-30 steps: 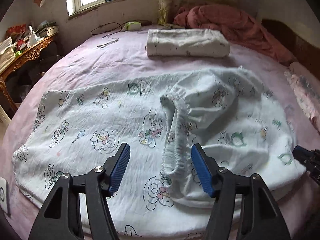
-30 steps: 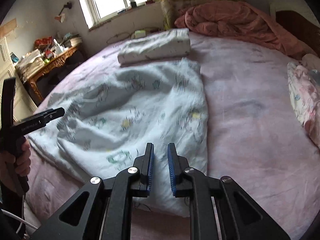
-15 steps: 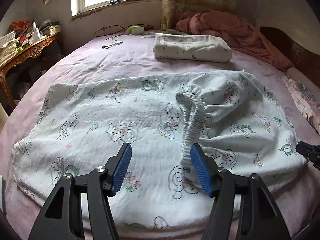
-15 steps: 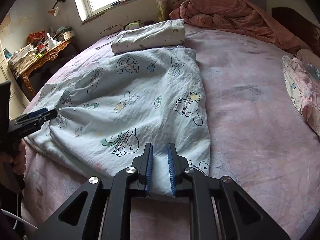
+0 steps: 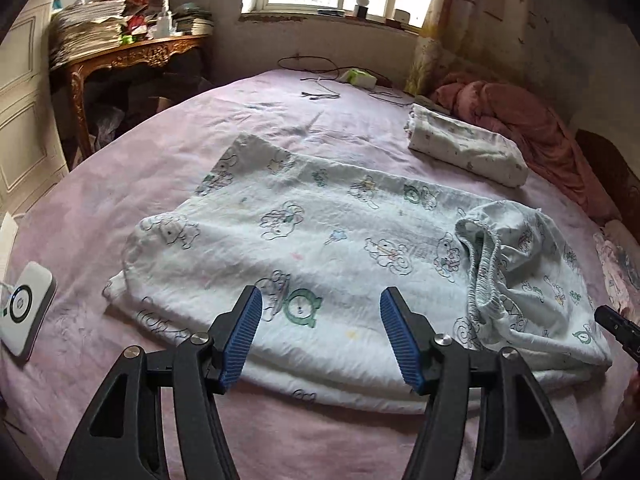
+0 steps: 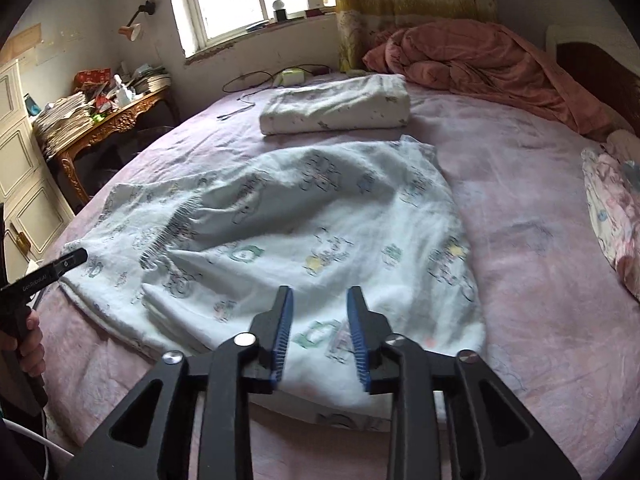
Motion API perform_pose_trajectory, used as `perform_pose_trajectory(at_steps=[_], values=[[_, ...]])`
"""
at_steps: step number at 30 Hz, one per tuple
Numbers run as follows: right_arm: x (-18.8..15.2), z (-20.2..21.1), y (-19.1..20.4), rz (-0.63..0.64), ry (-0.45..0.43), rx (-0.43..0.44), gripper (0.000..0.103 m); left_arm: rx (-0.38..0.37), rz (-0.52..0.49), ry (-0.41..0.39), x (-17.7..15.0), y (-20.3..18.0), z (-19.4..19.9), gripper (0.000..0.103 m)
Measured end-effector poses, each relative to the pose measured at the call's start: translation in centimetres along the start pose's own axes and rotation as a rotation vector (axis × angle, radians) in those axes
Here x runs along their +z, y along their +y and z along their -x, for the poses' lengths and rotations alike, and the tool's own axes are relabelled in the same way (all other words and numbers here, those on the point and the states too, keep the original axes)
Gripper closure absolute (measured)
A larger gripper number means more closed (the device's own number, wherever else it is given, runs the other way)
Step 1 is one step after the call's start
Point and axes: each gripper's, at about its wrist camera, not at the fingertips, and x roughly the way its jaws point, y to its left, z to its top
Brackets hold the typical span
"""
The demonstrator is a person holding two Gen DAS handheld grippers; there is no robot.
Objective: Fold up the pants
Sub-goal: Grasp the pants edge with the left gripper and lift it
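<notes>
**Cotton pants spread on bed, both tools released**

White cotton pants (image 5: 340, 256) with cartoon prints, lying across the pink bed (image 5: 200, 152), legs stacked and running toward the left, waistband (image 5: 484, 268) gathered and flopped over on the right. Left tool (image 5: 320, 336) hovering above the near edge of the legs, jaws spread wide, gripping nothing. Right tool (image 6: 318, 334) above the near hem at the seat end, jaws parted, also gripping nothing. Probably positioned at the 2 ends of the near edge so each can pinch a side and carry the fabric over in 1 fold; a judgement only. Cloth thin and soft, rumpled around the waistband, flatter along the legs, likely to sag and slide when lifted. Folded cloth (image 5: 464, 152) lying beyond the pants, well apart. White charger (image 5: 24, 312) near the left edge of the bed.
</notes>
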Motion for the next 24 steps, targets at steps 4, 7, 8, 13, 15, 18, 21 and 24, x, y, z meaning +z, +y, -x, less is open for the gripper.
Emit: perform_pose_trajectory(at_steps=[4,7,8,13,15,18,21,24], values=[[3.1,-1.2,2.9,-0.049,0.008,0.11,0.061,0.07,0.09,-0.012,-0.3,2.8,0.0,0.041],[4.3,-1.7,6.0,-0.022,0.009,0.167,0.055,0.089,0.155,-0.013,-0.9,5.0,-0.2,0.04],[4.3,-1.8,7.0,0.005,0.003,0.17,0.055,0.09,0.176,-0.005,-1.2,5.7,-0.3,0.04],[2.5,-2.3,11.2,0.14,-0.04,0.094,0.054,0.025,0.323,0.029,-2.4,8.9,-0.8,0.041],[1.7,-2.9,11.7,0.151,-0.02,0.094,0.053,-0.02,0.422,0.001,-2.5,10.2,-0.4,0.041],[0.9,-4.2,12.0,0.13,0.032,0.123,0.053,-0.111,0.579,-0.005,-3.0,12.2,-0.4,0.047],[0.5,-5.0,12.0,0.114,0.052,0.14,0.053,-0.167,0.64,-0.002,-3.3,13.2,-0.5,0.062],[0.3,-5.3,12.4,0.121,0.058,0.145,0.053,-0.234,0.679,0.029,-3.2,13.4,-1.4,0.073]])
